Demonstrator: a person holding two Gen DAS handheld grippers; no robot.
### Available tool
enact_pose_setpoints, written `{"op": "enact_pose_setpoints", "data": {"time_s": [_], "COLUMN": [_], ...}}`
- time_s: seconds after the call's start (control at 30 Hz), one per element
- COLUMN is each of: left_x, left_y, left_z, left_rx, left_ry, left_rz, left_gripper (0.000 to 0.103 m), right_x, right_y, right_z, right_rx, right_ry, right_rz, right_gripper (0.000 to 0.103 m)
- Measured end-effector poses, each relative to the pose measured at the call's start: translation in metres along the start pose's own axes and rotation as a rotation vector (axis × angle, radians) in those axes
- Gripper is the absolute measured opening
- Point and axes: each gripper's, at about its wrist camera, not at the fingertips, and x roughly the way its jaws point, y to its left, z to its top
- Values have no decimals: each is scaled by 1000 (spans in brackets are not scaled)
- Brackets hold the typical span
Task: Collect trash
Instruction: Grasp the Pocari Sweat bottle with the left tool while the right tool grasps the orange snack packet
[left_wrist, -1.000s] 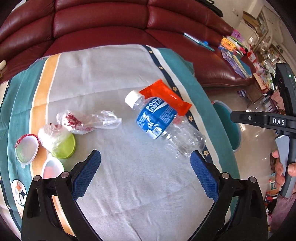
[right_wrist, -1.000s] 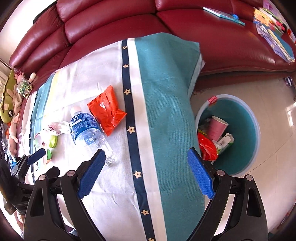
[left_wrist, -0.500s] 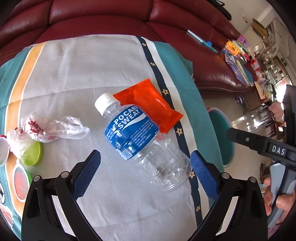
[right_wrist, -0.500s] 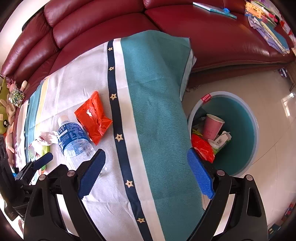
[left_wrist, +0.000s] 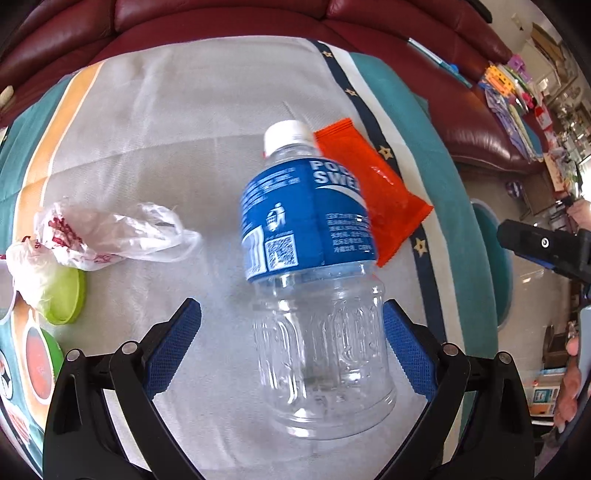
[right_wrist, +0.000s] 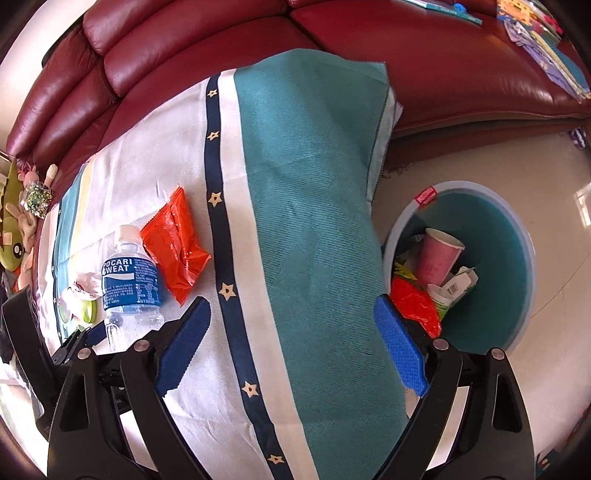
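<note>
An empty clear bottle (left_wrist: 314, 266) with a blue label and white cap lies on the cloth-covered table (left_wrist: 184, 129). Its base sits between the blue pads of my left gripper (left_wrist: 291, 350), which is open around it. The bottle also shows in the right wrist view (right_wrist: 129, 284). An orange snack wrapper (left_wrist: 373, 192) lies beside the bottle, touching it; it also shows in the right wrist view (right_wrist: 175, 243). A crumpled clear plastic bag (left_wrist: 110, 236) lies to the left. My right gripper (right_wrist: 291, 350) is open and empty above the table's teal border.
A teal trash bin (right_wrist: 517, 236) stands on the floor right of the table, holding a pink cup (right_wrist: 437, 254) and other trash. Green lids (left_wrist: 68, 295) lie at the table's left. A red leather sofa (right_wrist: 184, 55) runs behind.
My left gripper has moved forward over the bottle, so the bottle's base now lies between its pads. My right gripper has shifted slightly, still open.
</note>
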Motion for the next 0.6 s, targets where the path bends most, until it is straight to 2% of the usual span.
{"op": "enact_pose_setpoints", "data": {"time_s": [0.13, 0.2, 0.33, 0.6], "left_x": [-5, -6, -13, -17], "left_y": [9, 7, 8, 37], "left_z": [6, 7, 3, -7], "left_rx": [24, 61, 112, 54], "left_ry": [-23, -30, -50, -43], "left_rz": [-4, -15, 9, -42], "left_gripper": [96, 69, 69, 70], "right_x": [18, 25, 34, 64], "right_y": [26, 39, 57, 87], "right_z": [10, 16, 24, 37], "right_rx": [-49, -71, -105, -190], "right_ry": [13, 15, 8, 36], "right_rz": [36, 54, 62, 53], "right_gripper": [86, 86, 86, 80]}}
